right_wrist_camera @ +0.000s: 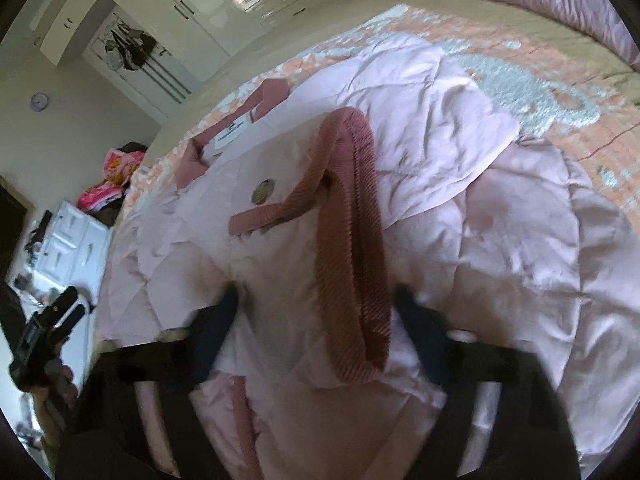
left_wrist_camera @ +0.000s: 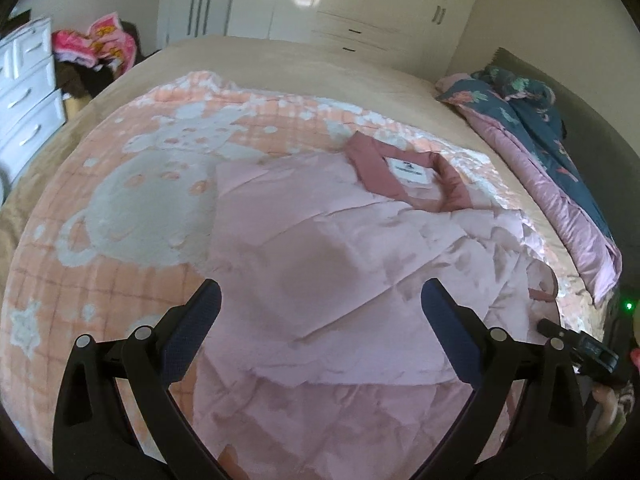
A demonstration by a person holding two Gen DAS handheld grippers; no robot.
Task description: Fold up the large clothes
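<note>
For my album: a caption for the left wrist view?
Open left gripper hovering over a pale pink quilted jacket spread on the bed.

left gripper [left_wrist_camera: 320, 300]: black forked arms; silver round pivot pins; navy textured fingers [left_wrist_camera: 192, 332]
right gripper [right_wrist_camera: 316, 312]: black arms; navy fingers [right_wrist_camera: 222, 320]; blurred
hand [right_wrist_camera: 60, 384]: bare skin at 8 o'clock

Open blanket [left_wrist_camera: 120, 208] left — quilt [left_wrist_camera: 560, 184] right.
</note>
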